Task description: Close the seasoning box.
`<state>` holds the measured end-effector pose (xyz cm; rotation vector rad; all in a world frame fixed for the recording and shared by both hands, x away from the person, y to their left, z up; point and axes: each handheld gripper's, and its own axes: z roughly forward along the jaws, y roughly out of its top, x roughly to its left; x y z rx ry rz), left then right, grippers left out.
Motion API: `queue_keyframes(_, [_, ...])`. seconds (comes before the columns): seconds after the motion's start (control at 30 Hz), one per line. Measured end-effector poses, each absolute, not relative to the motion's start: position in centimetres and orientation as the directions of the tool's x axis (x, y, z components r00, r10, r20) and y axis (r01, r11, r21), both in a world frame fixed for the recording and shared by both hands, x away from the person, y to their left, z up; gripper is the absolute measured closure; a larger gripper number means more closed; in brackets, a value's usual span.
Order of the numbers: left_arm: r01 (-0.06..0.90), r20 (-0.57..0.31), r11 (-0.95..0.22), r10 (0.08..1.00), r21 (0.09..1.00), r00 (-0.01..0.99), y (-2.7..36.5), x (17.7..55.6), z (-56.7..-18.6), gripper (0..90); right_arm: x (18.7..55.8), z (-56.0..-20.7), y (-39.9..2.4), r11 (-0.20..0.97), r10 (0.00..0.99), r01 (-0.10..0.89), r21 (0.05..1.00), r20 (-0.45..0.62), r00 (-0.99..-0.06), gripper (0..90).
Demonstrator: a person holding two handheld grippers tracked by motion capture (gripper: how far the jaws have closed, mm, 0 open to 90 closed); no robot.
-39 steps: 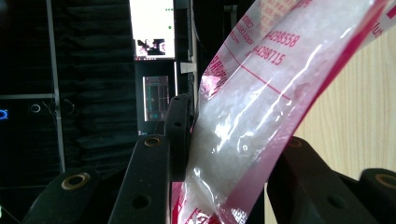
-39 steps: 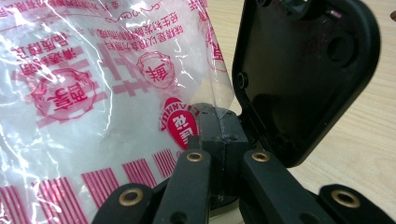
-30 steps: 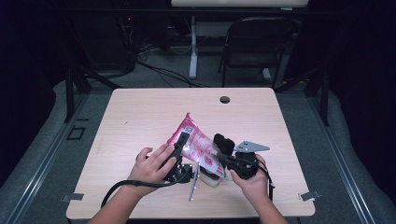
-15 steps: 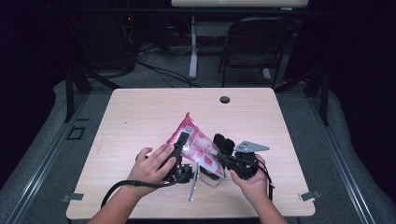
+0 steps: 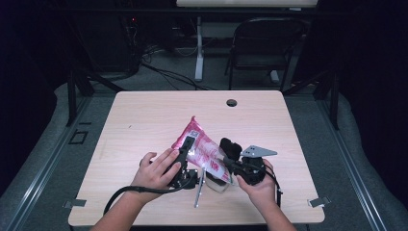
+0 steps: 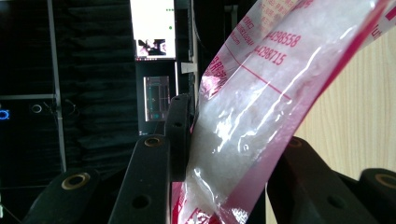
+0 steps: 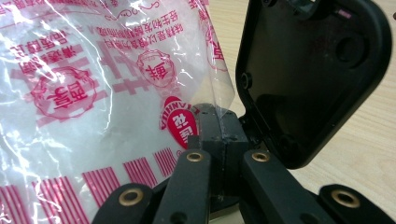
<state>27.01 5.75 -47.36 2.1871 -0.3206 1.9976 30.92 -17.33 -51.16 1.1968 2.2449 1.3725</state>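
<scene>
Bag (image 5: 204, 149) (pink-printed), pinched between both tools

place: recording lab | signs: black drapes (image 5: 29, 72) enclosing bench (image 5: 144, 120); cables (image 5: 163, 72) trailing on floor; monitor (image 6: 152, 28) glowing; folding chair (image 5: 262, 48) standing behind

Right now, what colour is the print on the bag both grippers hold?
Pink-red print on a clear bag with white contents; clearest in the right gripper view.
</scene>
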Motion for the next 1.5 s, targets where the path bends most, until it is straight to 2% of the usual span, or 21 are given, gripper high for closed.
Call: queue_keyframes(1.5, [-0.265,0.996,-0.963,-0.063,-0.043,0.067,5.83,26.45,-46.98,68.8,30.68,-50.93,-17.18,0.214,0.754,0.498,0.840,0.182,-0.631,90.0])
